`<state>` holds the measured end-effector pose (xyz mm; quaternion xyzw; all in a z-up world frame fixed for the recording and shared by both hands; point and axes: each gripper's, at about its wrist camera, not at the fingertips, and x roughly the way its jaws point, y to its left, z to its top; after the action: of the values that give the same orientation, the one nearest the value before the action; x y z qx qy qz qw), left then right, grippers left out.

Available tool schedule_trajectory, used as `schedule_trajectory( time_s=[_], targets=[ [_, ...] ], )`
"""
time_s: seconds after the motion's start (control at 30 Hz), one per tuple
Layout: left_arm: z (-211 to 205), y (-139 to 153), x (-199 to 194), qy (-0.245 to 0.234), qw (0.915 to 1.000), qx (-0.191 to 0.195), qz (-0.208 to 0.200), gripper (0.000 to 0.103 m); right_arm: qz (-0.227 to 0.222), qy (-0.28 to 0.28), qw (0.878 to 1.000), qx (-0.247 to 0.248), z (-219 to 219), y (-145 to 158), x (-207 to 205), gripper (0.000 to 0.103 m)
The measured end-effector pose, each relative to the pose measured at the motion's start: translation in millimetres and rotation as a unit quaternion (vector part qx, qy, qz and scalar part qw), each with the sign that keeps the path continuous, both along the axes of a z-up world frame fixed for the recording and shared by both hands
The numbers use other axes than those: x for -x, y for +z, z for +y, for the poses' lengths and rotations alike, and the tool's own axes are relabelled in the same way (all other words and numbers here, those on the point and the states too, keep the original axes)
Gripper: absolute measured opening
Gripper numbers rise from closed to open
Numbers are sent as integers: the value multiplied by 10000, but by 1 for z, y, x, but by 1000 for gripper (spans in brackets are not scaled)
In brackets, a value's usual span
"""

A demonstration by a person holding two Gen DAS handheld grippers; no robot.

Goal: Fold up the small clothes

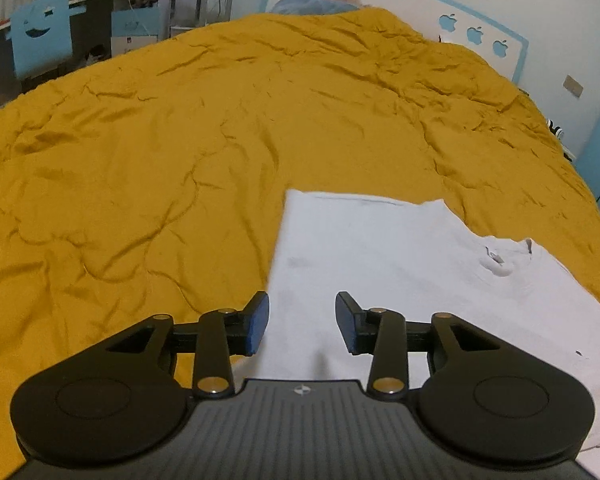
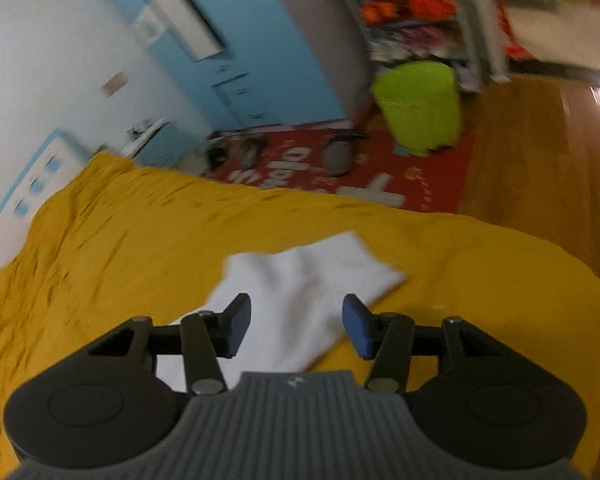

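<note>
On my left side, the left tongs stand open with nothing between the blue pads, and the white garment lies flat on the yellow bedcover just ahead of them and to their right; its straight left edge passes close under the left pad. I judge this garment to be a small shirt, partly folded, because one side looks already turned in and the neck opening with a label sits far to the right of the tongs. So its long axis seems to run from the near side of the tongs away and rightward, with the neck end pointing right, but I cannot be sure of the hem end, which is hidden under the tool. On my right side, the right tongs are also open and empty, and the white cloth lies directly ahead between and beyond the two pads, with a corner pointing to the right. This view is blurred, so I cannot tell the layers there. The risk I see: if I close on the edge too deep, I may pinch the bedcover together with the shirt and drag it; and a grip on only the top layer would open the fold already made.
</note>
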<state>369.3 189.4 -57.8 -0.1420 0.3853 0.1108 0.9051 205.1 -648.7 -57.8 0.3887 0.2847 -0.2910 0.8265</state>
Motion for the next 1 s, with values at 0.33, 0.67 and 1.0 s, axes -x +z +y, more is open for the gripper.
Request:
schedule_trajectory(
  time_s=[0.33,0.67,1.0],
  targets=[
    [-34,2,14,-69,9994,-290,151,46,-162,-541,9935,-988,-59,-50,-7,17],
    [-23,10,32,18,9997,-254,57,46,-776,951,9844,1257,20,103,-63,2],
    [14,29,58,264,9988,156,-387,46,-2153,3253,9053,1683,232,251,-153,2]
  ],
)
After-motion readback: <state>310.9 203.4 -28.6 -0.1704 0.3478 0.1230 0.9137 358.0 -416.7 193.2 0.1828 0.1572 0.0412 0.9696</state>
